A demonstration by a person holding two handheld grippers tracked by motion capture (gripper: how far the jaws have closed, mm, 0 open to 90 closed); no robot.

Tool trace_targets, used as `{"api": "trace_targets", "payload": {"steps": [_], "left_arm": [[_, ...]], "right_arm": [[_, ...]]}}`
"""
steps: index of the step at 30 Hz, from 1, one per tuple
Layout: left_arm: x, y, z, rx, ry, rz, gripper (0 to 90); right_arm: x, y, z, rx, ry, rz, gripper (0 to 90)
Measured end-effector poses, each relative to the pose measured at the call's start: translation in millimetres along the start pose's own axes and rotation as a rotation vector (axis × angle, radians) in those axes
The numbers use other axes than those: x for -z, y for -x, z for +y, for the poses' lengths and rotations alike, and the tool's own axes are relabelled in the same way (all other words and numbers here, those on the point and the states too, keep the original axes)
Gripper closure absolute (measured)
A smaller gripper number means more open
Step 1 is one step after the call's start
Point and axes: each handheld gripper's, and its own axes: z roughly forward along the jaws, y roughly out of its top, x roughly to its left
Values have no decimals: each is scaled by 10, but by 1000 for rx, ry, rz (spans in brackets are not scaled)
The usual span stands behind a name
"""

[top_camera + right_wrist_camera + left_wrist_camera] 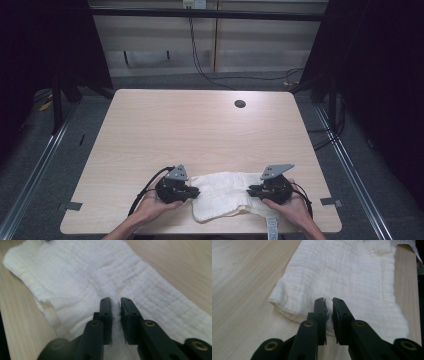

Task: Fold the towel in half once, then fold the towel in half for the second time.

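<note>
A white crinkled cloth lies folded flat near the front edge of the wooden table. My left gripper is at its left end and my right gripper at its right end, each held in a hand. In the left gripper view the jaws of the left gripper stand almost together, with a bit of the cloth's near edge pinched in the slit. In the right gripper view the right gripper has a raised ridge of cloth squeezed between its jaws.
A round cable hole sits at the table's far right. A white strip of the cloth hangs over the front edge by the right hand. Bare tabletop stretches beyond the cloth. Cables lie on the floor behind the table.
</note>
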Motion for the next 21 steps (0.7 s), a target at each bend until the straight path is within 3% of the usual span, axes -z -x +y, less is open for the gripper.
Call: {"api": "trace_targets", "payload": {"steps": [1, 3, 4, 7, 12, 15, 16, 18, 21], "left_arm": [[24, 5, 9, -10, 15, 20, 766], [87, -22, 46, 3, 26, 17, 714], [148, -74, 70, 26, 62, 16, 685], [189, -116, 86, 41, 72, 38, 627], [235, -305, 133, 98, 90, 33, 557], [227, -368, 165, 106, 86, 38, 530], [229, -368, 172, 99, 89, 46, 529], [245, -375, 181, 98, 94, 51, 528], [275, -422, 256, 92, 98, 71, 523]], "right_arm": [[21, -2, 13, -1, 12, 1, 714], [71, -34, 45, -11, 46, 6, 693], [84, -70, 58, -5, 63, 19, 658], [68, -139, 76, 0, 70, 40, 617], [-12, -236, 173, 9, 66, 77, 601], [-85, -327, 266, 22, 52, 97, 586], [-147, -433, 329, 33, 34, 111, 591], [-169, -472, 346, 41, 31, 126, 592], [-234, -641, 419, 78, 23, 161, 599]]}}
